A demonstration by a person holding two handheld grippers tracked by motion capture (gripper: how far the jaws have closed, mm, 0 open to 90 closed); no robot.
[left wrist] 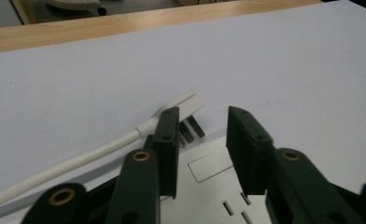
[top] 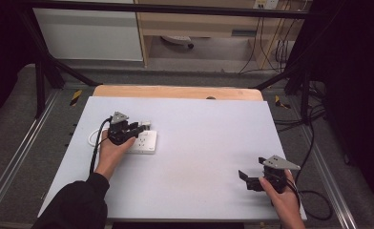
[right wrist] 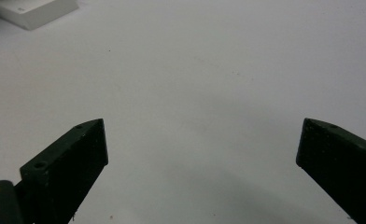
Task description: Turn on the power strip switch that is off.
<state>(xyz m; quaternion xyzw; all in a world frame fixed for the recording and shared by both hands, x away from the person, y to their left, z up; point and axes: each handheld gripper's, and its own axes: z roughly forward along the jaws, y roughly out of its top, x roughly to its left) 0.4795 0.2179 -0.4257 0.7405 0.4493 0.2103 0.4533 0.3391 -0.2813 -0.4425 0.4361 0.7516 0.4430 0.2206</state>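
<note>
1. A person sits at a white table [top: 185,157] and holds a black gripper in each hand.
2. The left gripper [top: 136,130] hangs over a white power strip [top: 144,143] on the left part of the table.
3. Its jaws are a little apart, and nothing is between them.
4. In the left gripper view, a white plug [left wrist: 183,106] lies flat on the table, just past the far edge of the power strip [left wrist: 218,186].
5. The plug's metal pins [left wrist: 193,129] point at the power strip and lie next to it.
6. A white cord [left wrist: 69,165] runs from the plug and goes off to the left, behind the left jaw.
7. The right gripper [top: 246,179] is near the front right corner of the table, well apart from the power strip.
8. Its jaws are wide apart and hold nothing, with bare table under them.
9. A corner of the power strip [right wrist: 31,11] shows far off in the right gripper view.
10. A wooden edge [top: 175,91] runs along the back of the table.
11. Black cables [top: 314,143] lie on the floor at the right.
</note>
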